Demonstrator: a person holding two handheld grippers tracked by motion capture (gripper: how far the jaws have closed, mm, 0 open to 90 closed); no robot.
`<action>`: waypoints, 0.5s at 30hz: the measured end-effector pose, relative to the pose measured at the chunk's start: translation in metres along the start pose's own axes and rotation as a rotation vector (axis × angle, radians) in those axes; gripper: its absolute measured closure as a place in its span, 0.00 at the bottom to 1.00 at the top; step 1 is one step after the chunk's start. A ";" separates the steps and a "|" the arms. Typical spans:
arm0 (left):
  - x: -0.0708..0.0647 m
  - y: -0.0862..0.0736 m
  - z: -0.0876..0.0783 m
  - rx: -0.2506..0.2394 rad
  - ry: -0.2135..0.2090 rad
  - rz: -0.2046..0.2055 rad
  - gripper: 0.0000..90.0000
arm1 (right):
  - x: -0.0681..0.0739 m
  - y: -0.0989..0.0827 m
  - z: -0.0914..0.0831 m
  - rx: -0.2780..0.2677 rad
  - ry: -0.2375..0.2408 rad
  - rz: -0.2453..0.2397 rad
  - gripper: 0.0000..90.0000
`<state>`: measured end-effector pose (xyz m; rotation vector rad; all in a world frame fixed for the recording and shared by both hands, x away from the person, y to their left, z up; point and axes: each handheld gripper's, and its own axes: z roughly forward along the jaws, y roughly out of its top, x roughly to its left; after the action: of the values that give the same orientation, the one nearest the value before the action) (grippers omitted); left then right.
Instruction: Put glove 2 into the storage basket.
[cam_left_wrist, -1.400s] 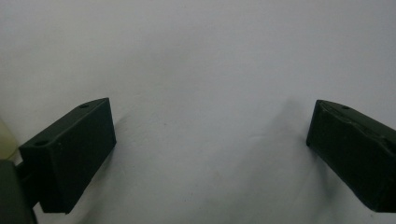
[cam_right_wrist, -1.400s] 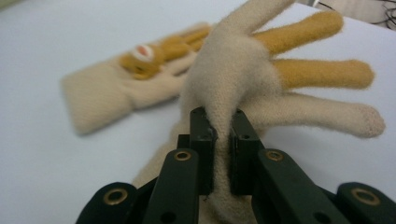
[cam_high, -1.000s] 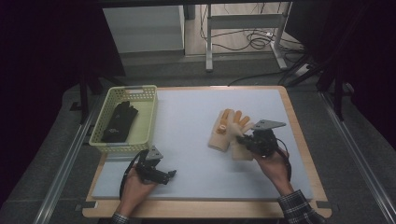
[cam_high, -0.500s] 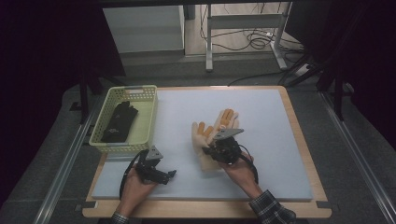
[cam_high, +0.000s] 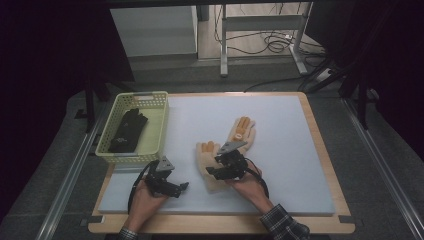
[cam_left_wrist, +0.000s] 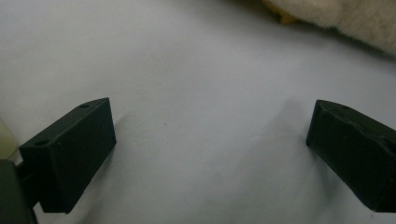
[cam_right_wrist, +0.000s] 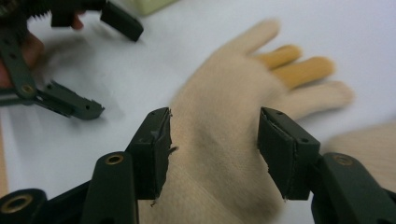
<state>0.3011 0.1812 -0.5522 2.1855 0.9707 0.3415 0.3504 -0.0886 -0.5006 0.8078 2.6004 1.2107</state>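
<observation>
high view: a pale grey mat (cam_high: 300, 150) covers a wooden-edged table (cam_high: 325, 165), with broad bare mat on the far side and to the right, and a narrower strip along the near edge. a cream knitted glove with orange fingertips (cam_high: 205, 152) lies left of the mat's middle, partly covered by the right gripper (cam_high: 216, 171); a second glove of the same cream knit with orange fingers (cam_high: 241, 131) lies just beyond, apparently touching the first, fingers pointing away. a pale yellow plastic lattice basket (cam_high: 156, 131) sits at the left edge with a black fabric glove (cam_high: 127, 131) in it. the left gripper (cam_high: 176, 187) rests low on the mat near the front-left, well clear of the basket's near wall.

left gripper view: two blocky matte black jaws stand wide apart over bare mat with nothing between them; a fuzzy cream edge of the glove crosses the top right corner, cut off by the frame.

right gripper view: the black jaws have just been opening and now stand apart on either side of the cream glove's cuff and palm, pads off the soft, nubbly knit (the glove lies flat on the mat between them). its fingers are blurred; two orange fingers show beyond. the other gripper sits at top left, partly cut off.
</observation>
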 end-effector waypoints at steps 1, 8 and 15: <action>0.000 0.000 0.000 0.001 0.000 0.001 0.02 | -0.003 0.000 -0.006 -0.012 -0.002 0.006 0.49; 0.000 0.000 0.000 0.003 -0.002 0.001 0.02 | -0.014 -0.020 -0.024 0.007 -0.047 0.011 0.80; 0.000 0.000 0.000 0.002 -0.002 0.001 0.02 | -0.012 -0.040 -0.014 0.044 -0.025 0.022 0.85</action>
<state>0.3011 0.1813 -0.5521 2.1880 0.9699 0.3391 0.3392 -0.1246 -0.5222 0.8562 2.6130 1.1456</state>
